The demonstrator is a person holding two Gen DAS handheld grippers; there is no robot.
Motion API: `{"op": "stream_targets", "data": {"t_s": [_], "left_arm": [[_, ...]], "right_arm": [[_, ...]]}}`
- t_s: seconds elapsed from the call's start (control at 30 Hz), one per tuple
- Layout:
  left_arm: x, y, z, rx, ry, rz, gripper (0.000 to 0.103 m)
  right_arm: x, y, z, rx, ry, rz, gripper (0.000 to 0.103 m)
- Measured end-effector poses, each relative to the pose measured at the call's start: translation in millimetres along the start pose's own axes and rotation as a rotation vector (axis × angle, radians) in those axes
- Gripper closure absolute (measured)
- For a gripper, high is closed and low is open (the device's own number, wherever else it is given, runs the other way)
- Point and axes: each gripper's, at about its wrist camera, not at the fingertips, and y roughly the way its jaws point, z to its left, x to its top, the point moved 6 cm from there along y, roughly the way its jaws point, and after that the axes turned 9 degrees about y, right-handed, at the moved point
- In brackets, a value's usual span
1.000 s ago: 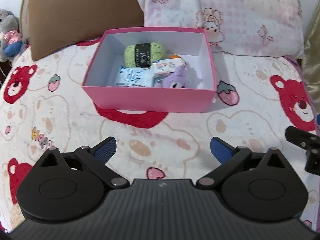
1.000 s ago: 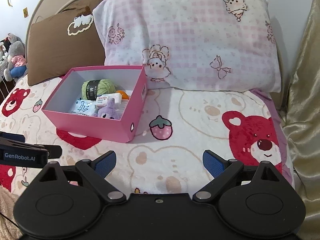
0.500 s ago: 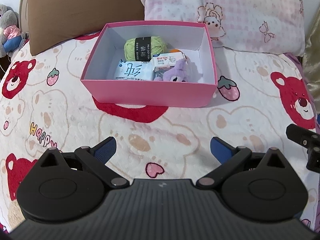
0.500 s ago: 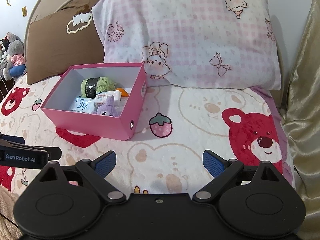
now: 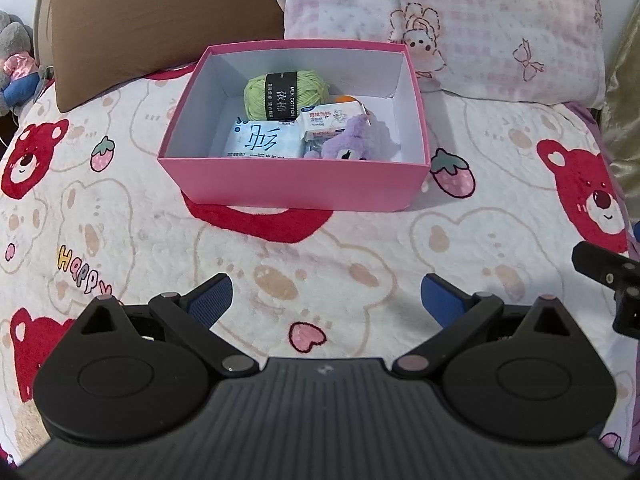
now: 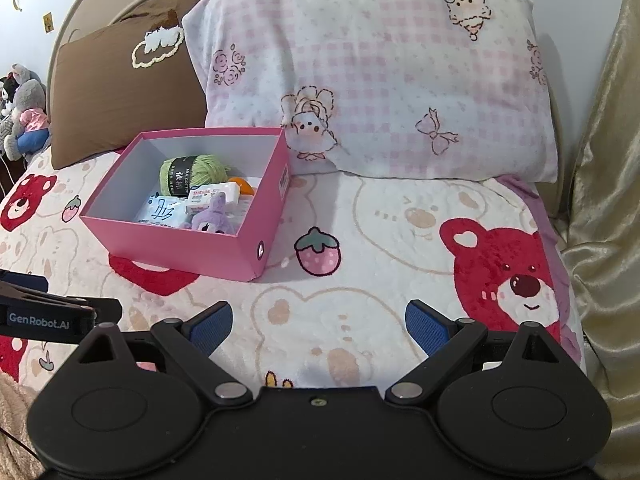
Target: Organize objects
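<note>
A pink box [image 5: 296, 184] [image 6: 180, 246] sits open on the bear-print blanket. Inside it lie a green yarn ball [image 5: 286, 94] [image 6: 192, 172], a blue-and-white tissue pack [image 5: 262, 140] [image 6: 162, 212], a small white packet [image 5: 330, 118] [image 6: 214, 192], a purple plush toy [image 5: 352, 146] [image 6: 212, 218] and something orange [image 6: 242, 184], mostly hidden. My left gripper [image 5: 326, 300] hangs open over the blanket, well short of the box, nothing between its blue pads. My right gripper [image 6: 318, 322] is open too, to the right of the box and nearer than it, and holds nothing.
A brown pillow [image 5: 160, 20] and a pink checked pillow [image 6: 380, 80] lean behind the box. Plush toys [image 6: 24, 116] sit at the far left. Gold fabric [image 6: 608, 200] hangs along the right edge. Part of the right gripper [image 5: 612, 280] shows at the left view's right edge.
In the left wrist view the box has slid down and sideways a little, showing more of its inside. The right wrist view has drifted slightly too. Both grippers stay open.
</note>
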Motion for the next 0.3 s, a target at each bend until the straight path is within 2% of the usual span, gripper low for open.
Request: {"op": "stream_targets", "data": {"t_s": [0.3], "left_arm": [[-1.9, -0.6, -0.5, 0.005, 0.001, 0.010, 0.001]], "right_arm": [[-2.8, -0.5, 0.9, -0.012, -0.036, 0.004, 0.007]]}}
